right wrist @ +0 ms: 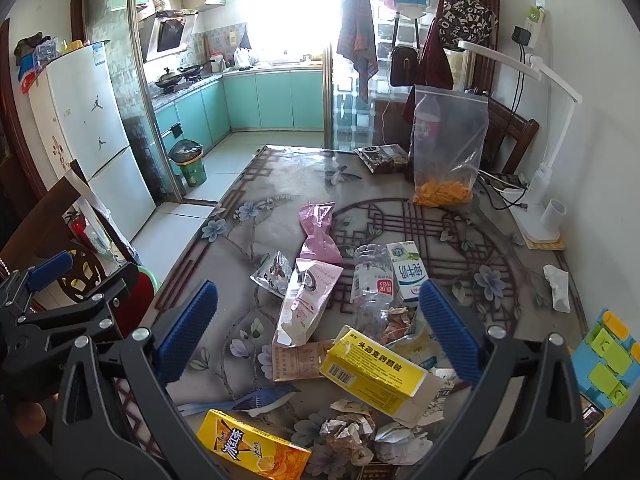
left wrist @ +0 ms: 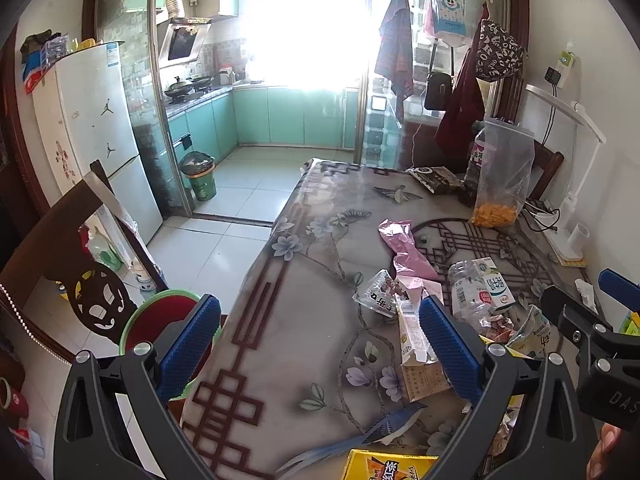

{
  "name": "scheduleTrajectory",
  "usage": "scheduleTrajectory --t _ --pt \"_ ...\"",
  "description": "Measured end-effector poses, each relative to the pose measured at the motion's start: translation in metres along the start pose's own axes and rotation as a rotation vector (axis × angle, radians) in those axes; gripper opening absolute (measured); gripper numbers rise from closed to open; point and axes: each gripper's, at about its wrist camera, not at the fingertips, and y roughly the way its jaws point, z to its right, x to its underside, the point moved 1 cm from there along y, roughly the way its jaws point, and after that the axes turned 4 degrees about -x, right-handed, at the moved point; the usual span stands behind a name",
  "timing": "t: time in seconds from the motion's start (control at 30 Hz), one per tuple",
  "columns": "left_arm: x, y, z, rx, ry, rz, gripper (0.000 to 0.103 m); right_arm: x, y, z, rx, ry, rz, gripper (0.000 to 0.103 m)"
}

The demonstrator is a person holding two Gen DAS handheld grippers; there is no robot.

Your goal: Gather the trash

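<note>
Trash lies scattered on the flowered table [right wrist: 280,184]: a yellow medicine box [right wrist: 376,372], a yellow drink carton [right wrist: 252,446], a crushed clear bottle [right wrist: 374,280], a milk carton [right wrist: 408,272], a white-pink pouch [right wrist: 304,300], a pink wrapper [right wrist: 318,228] and crumpled paper [right wrist: 360,432]. My right gripper [right wrist: 316,328] is open and empty above the pile. My left gripper [left wrist: 316,348] is open and empty over the table's left edge, beside the pouch [left wrist: 412,328] and bottle [left wrist: 468,288]. The pink wrapper [left wrist: 404,244] lies beyond.
A zip bag with orange snacks [right wrist: 448,148] and a dark packet [right wrist: 380,156] stand at the far end. A white desk lamp [right wrist: 540,200] and a tissue [right wrist: 558,286] are on the right. A green trash bin [left wrist: 198,176] stands on the kitchen floor. A chair [left wrist: 80,264] is at left.
</note>
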Motion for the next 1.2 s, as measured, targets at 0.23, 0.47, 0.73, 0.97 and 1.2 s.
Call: scheduleTrajectory --t 0.23,0.47,0.73,0.97,1.2 --pt "-0.0020 -0.0012 -0.0025 -0.015 -0.018 0.004 0.095 -0.0005 0.0029 -0.0020 -0.001 -0.003 0.004 0.100" --pt "0.0022 0.0021 -0.0073 -0.003 -0.029 -0.020 0.095 -0.0012 0.0048 -0.0055 -0.009 -0.009 -0.006 0.100" --pt "0.0020 0.0026 -0.0030 0.000 -0.002 -0.008 0.095 0.0001 0.0048 -0.0070 -0.006 -0.016 -0.018 0.100" --pt "0.0045 0.0070 -0.0019 0.017 -0.004 -0.032 0.095 0.0020 0.0060 -0.0050 0.008 -0.021 -0.035 0.100" --pt "0.0048 0.0052 0.0007 0.034 0.020 -0.024 0.095 0.0035 0.0062 -0.0060 -0.012 -0.032 -0.043 0.100"
